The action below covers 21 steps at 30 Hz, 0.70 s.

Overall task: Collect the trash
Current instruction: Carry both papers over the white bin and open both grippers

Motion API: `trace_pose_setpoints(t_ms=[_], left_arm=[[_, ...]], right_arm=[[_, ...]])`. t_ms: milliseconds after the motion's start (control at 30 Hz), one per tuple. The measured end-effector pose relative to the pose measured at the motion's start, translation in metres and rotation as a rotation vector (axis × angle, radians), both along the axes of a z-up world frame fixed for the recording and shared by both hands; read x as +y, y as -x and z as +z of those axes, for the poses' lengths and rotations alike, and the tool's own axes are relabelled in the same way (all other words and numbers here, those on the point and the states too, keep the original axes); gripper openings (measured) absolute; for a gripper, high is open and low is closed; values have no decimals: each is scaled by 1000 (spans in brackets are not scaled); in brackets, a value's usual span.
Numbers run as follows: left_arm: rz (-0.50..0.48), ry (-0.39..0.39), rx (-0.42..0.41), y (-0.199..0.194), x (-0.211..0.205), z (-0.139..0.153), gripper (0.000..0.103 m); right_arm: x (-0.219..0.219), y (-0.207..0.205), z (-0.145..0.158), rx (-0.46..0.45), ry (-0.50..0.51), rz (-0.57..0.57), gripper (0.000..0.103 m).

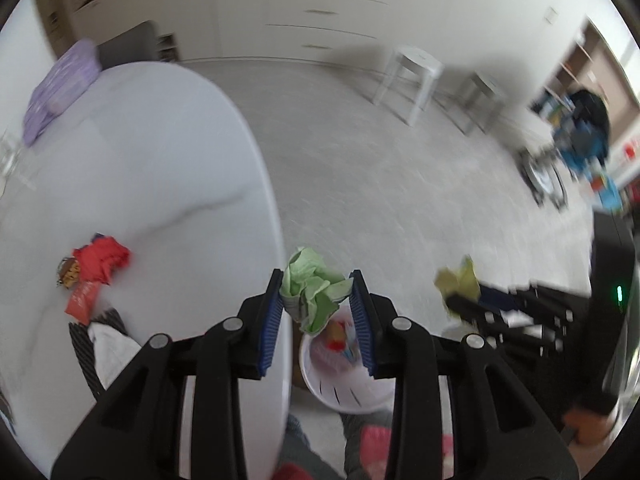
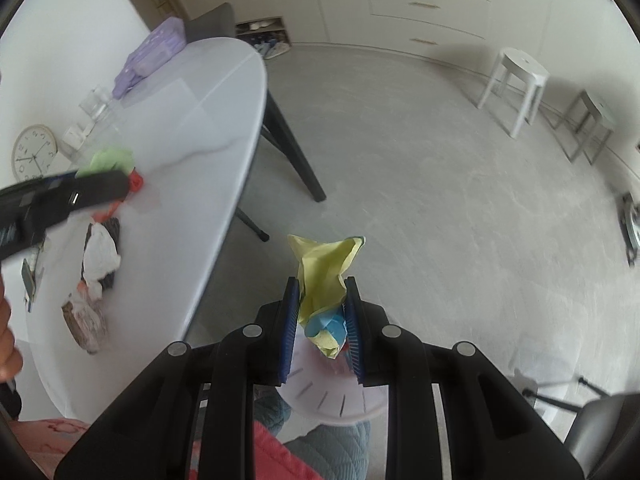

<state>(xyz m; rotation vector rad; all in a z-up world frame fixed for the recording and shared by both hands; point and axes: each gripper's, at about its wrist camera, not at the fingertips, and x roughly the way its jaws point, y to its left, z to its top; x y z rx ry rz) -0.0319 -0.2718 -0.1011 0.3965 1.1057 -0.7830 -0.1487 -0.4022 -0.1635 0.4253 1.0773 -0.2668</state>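
Observation:
My left gripper (image 1: pixel 316 285) is shut on a crumpled green paper wad (image 1: pixel 314 286), held past the table's edge above a white bin (image 1: pixel 344 394) on the floor that holds some colourful scraps. My right gripper (image 2: pixel 322 294) is shut on a crumpled yellow and blue paper (image 2: pixel 324 280), hanging over the same white bin (image 2: pixel 332 400). In the right wrist view the left gripper (image 2: pixel 60 196) shows from the side with the green wad (image 2: pixel 108 162) in it. On the white table (image 1: pixel 140 160) lie a red wrapper (image 1: pixel 102 260) and white crumpled paper (image 2: pixel 100 254).
A purple pack (image 1: pixel 60 88), a glass (image 2: pixel 96 104) and a clock (image 2: pixel 34 152) stand at the table's far side. White stools (image 2: pixel 516 80) stand on the grey floor near the cabinets. A person's knees in grey and red cloth (image 2: pixel 320 452) show under the grippers.

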Motion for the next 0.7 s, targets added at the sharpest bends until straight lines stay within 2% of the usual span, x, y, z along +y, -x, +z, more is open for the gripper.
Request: trace_pose_setpoints(t_ms=[233,367,567,633,700], left_arm=[[-100,-28,96,69,-9,-24,33],[-96,-46,132,88,-15,-33,33],[-56,-46,123,99,-18,-32,34],[-48,-46,117,102,-20,-32,39],[-41,-52,104,104,-21,-31,51]], right_arm=[[-5,53,-14,40,-32,-35,24],[-7,63,-19,57,-36,-22,24],[-7,66,-22,60,-32,24,24],[-7,67,-23,58,-33,42,24],[-7,66,-24,56,-32,55,24]])
